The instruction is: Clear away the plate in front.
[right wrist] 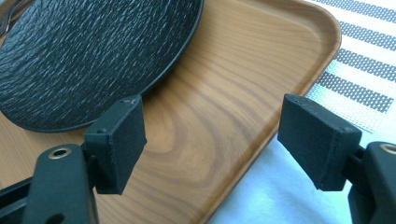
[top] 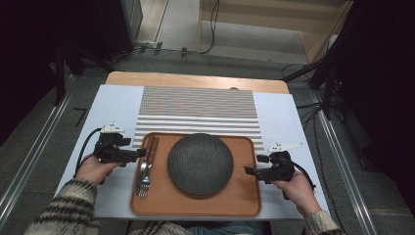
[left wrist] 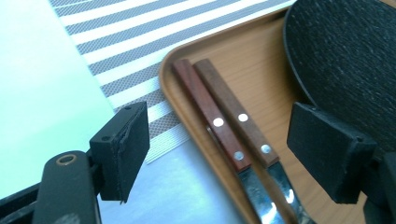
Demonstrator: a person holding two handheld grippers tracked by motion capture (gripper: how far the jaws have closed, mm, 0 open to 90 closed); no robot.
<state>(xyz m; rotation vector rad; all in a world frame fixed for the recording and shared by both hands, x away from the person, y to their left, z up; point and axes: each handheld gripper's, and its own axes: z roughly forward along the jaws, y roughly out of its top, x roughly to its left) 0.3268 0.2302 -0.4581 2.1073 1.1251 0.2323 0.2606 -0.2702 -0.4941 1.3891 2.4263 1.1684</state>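
While I look down from the high view, the wooden tray (top: 195, 200) sits low in the centre of the frame on a white desk (top: 117, 103), its far edge lying over a striped placemat (top: 198, 110). A dark textured plate (top: 200, 164) rests in the middle of the tray. At the tray's left side lie a fork (top: 143, 177) and a second wooden-handled utensil, side by side and touching, handles toward the top of the frame.

My left gripper (top: 139, 152) is at the left edge of the tray, just beside the handles. In the left gripper view its jaws stand wide with nothing gripped: one pad (left wrist: 122, 149) at lower left over the desk and placemat edge, the other at right in front of the plate's rim (left wrist: 345, 56). The two wooden handles (left wrist: 224, 116), each with two rivets, run diagonally between the jaws through the centre of that frame, untouched. Whether the second utensil is a knife I cannot tell; its blade end is cut off at the bottom.

My right gripper (top: 250, 169) is at the right edge of the tray, near the plate. In the right gripper view its jaws are wide apart, holding nothing; bare tray (right wrist: 224, 116) shows between them, the plate (right wrist: 88, 51) at upper left, the placemat (right wrist: 359, 79) at right.
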